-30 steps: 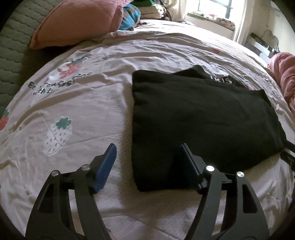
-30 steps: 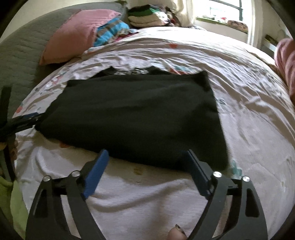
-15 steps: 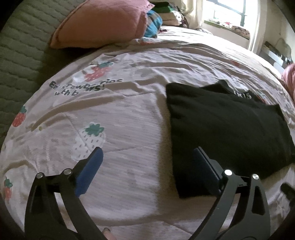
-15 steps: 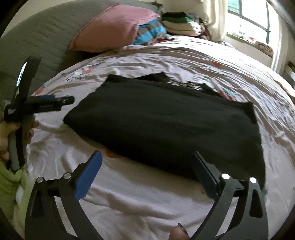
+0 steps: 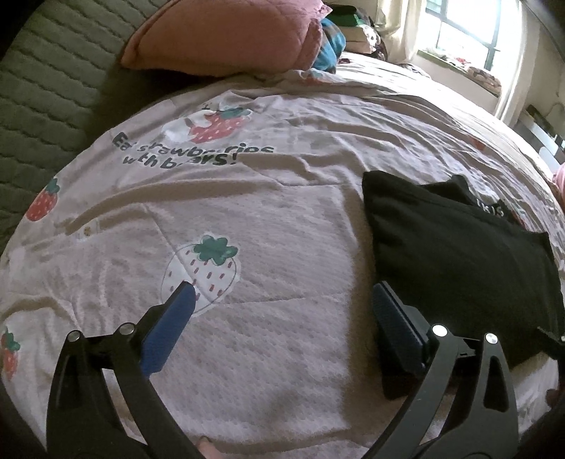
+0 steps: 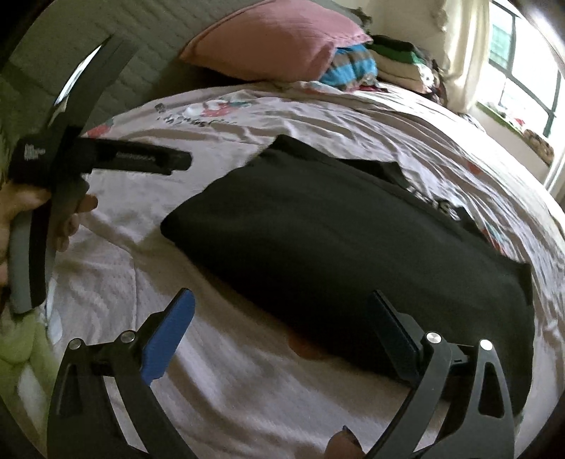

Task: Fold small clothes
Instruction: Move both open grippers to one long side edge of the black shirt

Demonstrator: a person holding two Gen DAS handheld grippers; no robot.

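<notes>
Left wrist view: we see the left gripper [image 5: 282, 300] with its 2 blue-padded fingers [image 5: 169, 325] spread wide, nothing between them, hovering over a pale bedsheet [image 5: 282, 219] printed with strawberries and dark lettering. A folded black garment [image 5: 459, 254] lies flat on the sheet to the right, its near edge just beside the right-hand finger. A pink pillow [image 5: 226, 35] sits at the head of the bed against a green quilted headboard [image 5: 46, 81], and a window [image 5: 469, 31] glows at the far right.

Right wrist view: the right gripper [image 6: 280, 310] is also wide open and holds nothing. The black garment [image 6: 353, 247] fills the middle of the bed, and the gripper's right-hand finger [image 6: 392, 335] overlaps its near edge; we cannot tell whether they touch. At the left edge, a hand holds the left gripper [image 6: 176, 160] above the sheet, apart from the garment. A stack of folded clothes [image 6: 399, 60] rests beyond the pillow [image 6: 275, 39].
</notes>
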